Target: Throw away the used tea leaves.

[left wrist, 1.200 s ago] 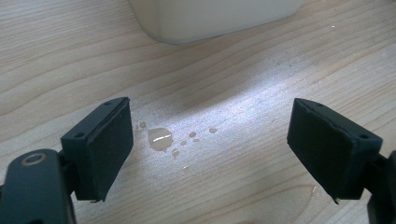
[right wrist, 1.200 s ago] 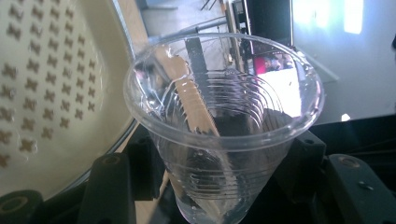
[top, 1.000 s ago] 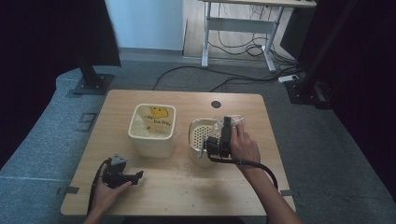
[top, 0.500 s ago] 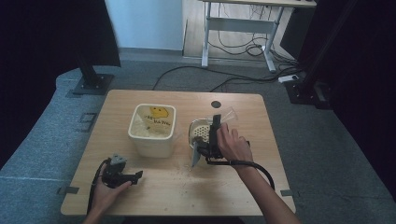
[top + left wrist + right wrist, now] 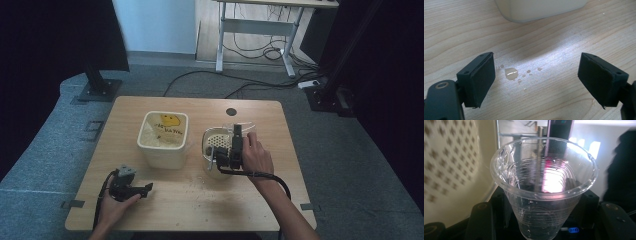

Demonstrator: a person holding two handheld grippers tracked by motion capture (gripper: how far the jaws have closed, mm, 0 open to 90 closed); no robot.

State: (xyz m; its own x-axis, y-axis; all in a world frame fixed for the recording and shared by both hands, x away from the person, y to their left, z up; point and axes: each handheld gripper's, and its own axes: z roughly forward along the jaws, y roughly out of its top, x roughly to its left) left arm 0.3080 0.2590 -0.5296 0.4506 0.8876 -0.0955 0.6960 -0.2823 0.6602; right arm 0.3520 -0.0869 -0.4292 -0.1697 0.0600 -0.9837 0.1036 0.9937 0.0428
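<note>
Right tool (image 5: 541,220): clamped on clear plastic cup (image 5: 544,195), beside perforated cream basket (image 5: 446,157). Left tool (image 5: 536,80): released, resting on bench (image 5: 554,50), water droplets (image 5: 511,73) between its jaws.

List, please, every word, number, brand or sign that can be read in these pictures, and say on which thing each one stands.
No text can be read with certainty.
Cream tub: a yellow smiling-face sign on its inside wall, with a line of dark print under it, too small and blurred to read.
Clear plastic cup held in the right gripper: no print visible.
Perforated white strainer: no lettering visible.
Wooden table: only water drops, no marks.
</note>
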